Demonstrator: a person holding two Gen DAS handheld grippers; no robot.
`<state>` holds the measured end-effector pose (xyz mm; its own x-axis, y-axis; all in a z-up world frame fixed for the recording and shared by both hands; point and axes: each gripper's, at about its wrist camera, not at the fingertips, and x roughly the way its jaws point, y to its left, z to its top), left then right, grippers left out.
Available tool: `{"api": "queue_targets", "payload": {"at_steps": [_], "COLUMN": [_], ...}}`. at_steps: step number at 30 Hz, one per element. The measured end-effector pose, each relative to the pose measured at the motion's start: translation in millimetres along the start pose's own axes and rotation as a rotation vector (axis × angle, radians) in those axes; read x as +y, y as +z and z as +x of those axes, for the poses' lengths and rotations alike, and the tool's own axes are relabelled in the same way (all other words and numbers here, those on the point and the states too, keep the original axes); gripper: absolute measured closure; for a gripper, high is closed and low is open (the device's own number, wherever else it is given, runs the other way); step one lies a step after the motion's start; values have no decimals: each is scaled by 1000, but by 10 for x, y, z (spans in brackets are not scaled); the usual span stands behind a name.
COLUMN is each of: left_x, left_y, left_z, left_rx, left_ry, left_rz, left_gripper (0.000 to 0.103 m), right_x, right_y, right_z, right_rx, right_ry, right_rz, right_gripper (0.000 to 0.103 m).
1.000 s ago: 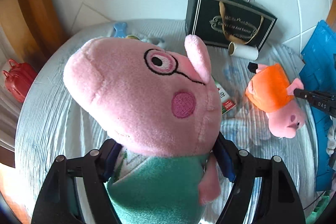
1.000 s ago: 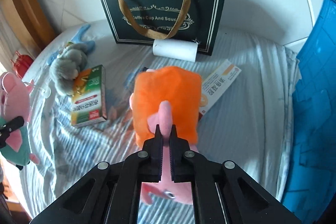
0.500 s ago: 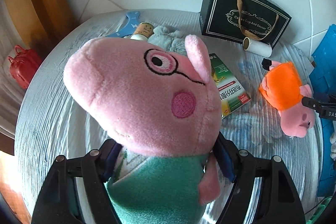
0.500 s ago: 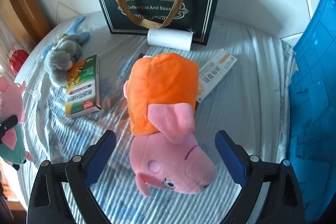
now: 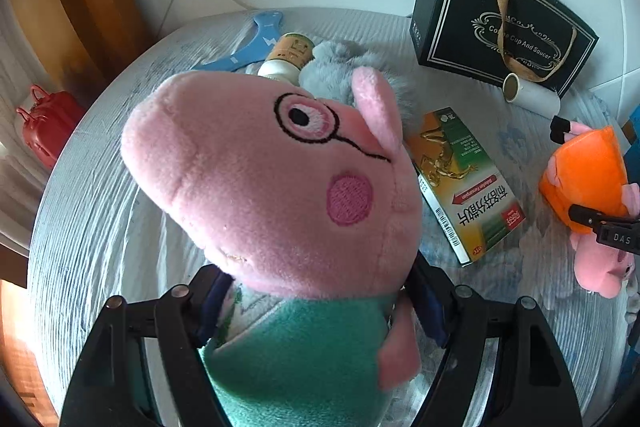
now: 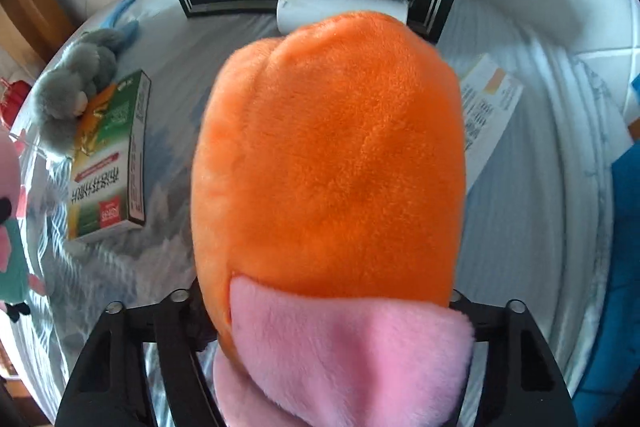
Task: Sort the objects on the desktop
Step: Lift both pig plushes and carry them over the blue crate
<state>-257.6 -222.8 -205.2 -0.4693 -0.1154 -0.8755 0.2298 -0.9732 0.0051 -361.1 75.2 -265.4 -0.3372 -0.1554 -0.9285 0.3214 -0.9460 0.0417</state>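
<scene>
My left gripper (image 5: 316, 311) is shut on a pink pig plush in a green shirt (image 5: 276, 179), held above the striped table (image 5: 100, 211). My right gripper (image 6: 328, 323) has its fingers on both sides of a pink pig plush in an orange dress (image 6: 332, 155), which fills that view; its fingertips are hidden by the plush. That plush (image 5: 588, 179) and a right fingertip (image 5: 588, 217) also show at the right edge of the left wrist view. The green-shirt plush (image 6: 12, 227) shows at the left edge of the right wrist view.
On the table lie a green and yellow box (image 5: 464, 183), a grey plush (image 6: 76, 79), a small bottle (image 5: 286, 57), a blue flat tool (image 5: 248, 43), a white roll (image 5: 530, 95) and a white carton (image 6: 486, 111). A dark gift bag (image 5: 500, 23) stands at the back. A red case (image 5: 44, 127) is left.
My right gripper let go of the orange-dress pig's ear, opened wide, then moved forward around its body. The left gripper rose a little with its plush.
</scene>
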Motion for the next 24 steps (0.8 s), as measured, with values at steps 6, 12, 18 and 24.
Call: {"api": "queue_targets", "payload": {"at_steps": [6, 12, 18, 24], "left_x": [-81, -322, -805, -1462], "left_y": [-19, -81, -132, -170], "left_z": [-610, -1527, -2356, -3079], "left_rx": [-109, -277, -414, -507], "left_ry": [-48, -137, -265, -384], "left_rz": [29, 94, 178, 279], "left_gripper": [27, 26, 26, 26], "right_x": [68, 80, -7, -324], "right_y": [-55, -373, -901, -1360], "right_z": [-1124, -2597, -3761, -4551], "right_rx": [-212, -447, -598, -671], "right_ry": [15, -13, -48, -92], "right_rz": [22, 78, 100, 123], "right_gripper": [33, 33, 32, 32]}}
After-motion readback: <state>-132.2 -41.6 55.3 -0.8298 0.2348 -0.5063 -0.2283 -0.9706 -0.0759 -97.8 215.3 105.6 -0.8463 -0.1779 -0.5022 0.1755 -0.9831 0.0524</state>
